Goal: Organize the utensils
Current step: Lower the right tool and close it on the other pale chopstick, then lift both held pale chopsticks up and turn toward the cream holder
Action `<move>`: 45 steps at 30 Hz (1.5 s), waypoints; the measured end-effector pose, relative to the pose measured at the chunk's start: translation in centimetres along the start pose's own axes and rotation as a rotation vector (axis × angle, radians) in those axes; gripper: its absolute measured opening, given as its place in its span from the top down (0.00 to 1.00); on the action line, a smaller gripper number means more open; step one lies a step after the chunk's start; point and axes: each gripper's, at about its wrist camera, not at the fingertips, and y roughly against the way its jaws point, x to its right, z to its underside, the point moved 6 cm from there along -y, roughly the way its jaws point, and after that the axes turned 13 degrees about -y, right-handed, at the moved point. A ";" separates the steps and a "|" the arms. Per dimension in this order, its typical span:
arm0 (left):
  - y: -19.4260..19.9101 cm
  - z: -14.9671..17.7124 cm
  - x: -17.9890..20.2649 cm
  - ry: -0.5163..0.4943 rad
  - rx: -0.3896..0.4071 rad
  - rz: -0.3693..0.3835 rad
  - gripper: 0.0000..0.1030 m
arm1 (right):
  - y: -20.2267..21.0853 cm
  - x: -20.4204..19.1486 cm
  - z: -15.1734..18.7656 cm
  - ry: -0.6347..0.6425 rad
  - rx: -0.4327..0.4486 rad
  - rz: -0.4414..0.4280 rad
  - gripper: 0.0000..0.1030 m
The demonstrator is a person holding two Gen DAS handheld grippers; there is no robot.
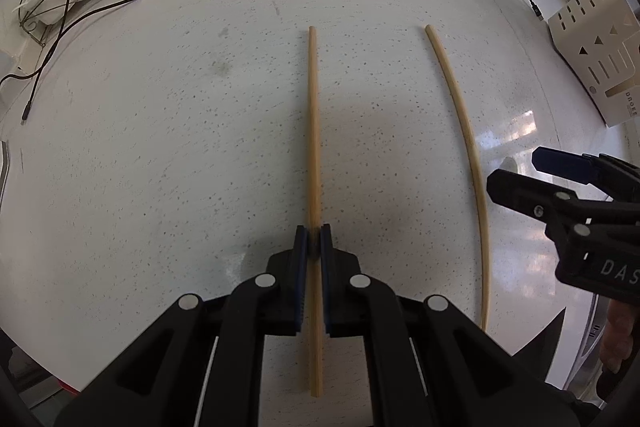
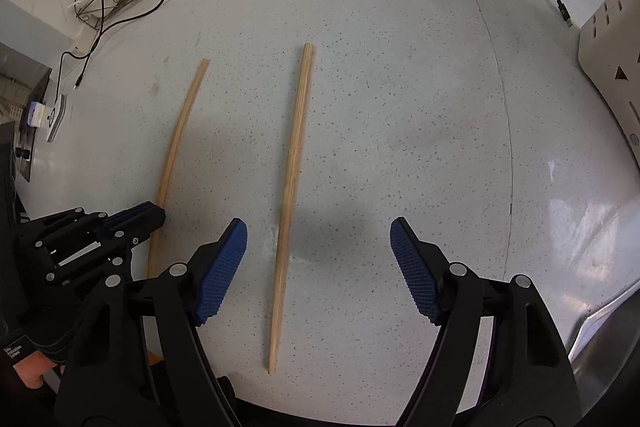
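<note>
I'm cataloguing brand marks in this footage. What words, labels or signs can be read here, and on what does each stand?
"DAS", white letters cut off at the picture edge, on the body of the right gripper.
Short dark print near the lower edge of the cream utensil holder: too blurred to read.
Triangle marks on the utensil holder's face: cut-out shapes, no text.
White print on the black glove of the left hand: too small to read.

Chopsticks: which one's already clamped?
The chopstick in the shut left gripper. The other chopstick lies free between the open right gripper pads.
</note>
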 end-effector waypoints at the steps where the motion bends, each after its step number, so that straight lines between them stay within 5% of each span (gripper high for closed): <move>1: 0.1 0.2 -0.3 0.000 0.002 0.003 0.94 | -0.1 -0.2 0.0 0.001 0.002 0.004 0.35; 13: 1.0 1.7 -0.8 0.009 0.014 0.015 0.94 | -0.8 -1.8 -1.7 0.038 0.003 0.116 0.53; 29: 1.0 1.7 -0.5 0.008 0.009 0.010 0.94 | -2.8 -4.4 -3.8 0.075 -0.070 0.209 0.63; 32: 0.8 1.4 0.5 0.000 -0.004 0.000 0.94 | -3.1 -5.5 -4.0 0.087 -0.077 0.209 0.69; 34: 0.8 1.3 0.6 -0.009 -0.021 -0.008 0.94 | -3.3 -5.9 -4.2 0.097 -0.084 0.215 0.92; 45: 0.4 0.1 1.6 -0.032 -0.087 -0.019 0.94 | -3.4 -6.1 -5.1 0.082 -0.119 0.137 0.94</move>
